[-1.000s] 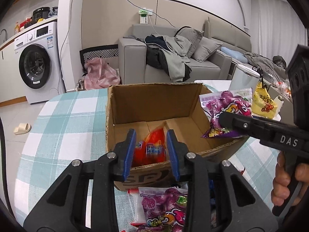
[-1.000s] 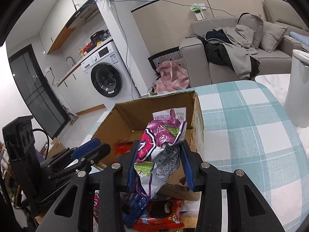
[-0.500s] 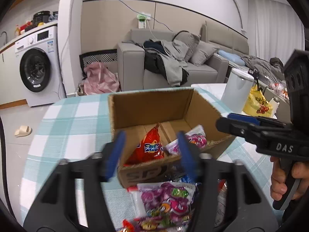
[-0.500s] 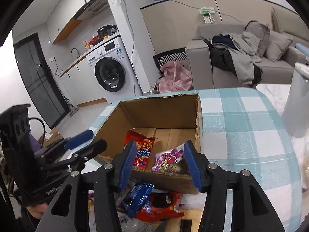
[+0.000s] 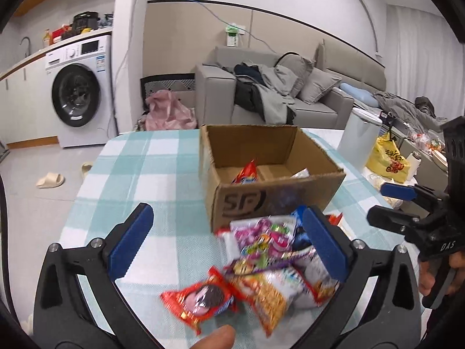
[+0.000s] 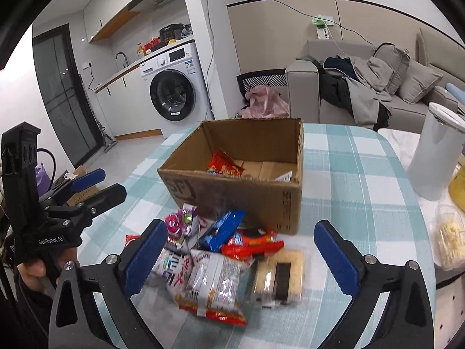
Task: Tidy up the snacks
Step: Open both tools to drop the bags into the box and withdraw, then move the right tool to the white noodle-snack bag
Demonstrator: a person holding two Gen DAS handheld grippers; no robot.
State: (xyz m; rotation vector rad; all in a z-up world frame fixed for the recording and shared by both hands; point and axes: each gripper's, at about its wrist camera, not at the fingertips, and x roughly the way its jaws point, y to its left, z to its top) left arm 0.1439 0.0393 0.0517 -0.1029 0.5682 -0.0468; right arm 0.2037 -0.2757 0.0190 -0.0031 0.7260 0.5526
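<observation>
A pile of snack packs (image 6: 215, 258) lies on the checked table (image 6: 348, 174), just in front of the cardboard box (image 6: 250, 157). A red pack (image 6: 225, 167) sits inside the box. We hold our left gripper (image 5: 226, 244) and right gripper (image 6: 241, 250) wide apart over the pile, gripping nothing.

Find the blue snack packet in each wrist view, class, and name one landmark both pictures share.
Left wrist: blue packet lies right of centre, just before the box, partly hidden by the purple packet.
Right wrist: blue packet lies centre, leaning toward the box's front wall.
Shared landmark: the washing machine behind the table.
</observation>
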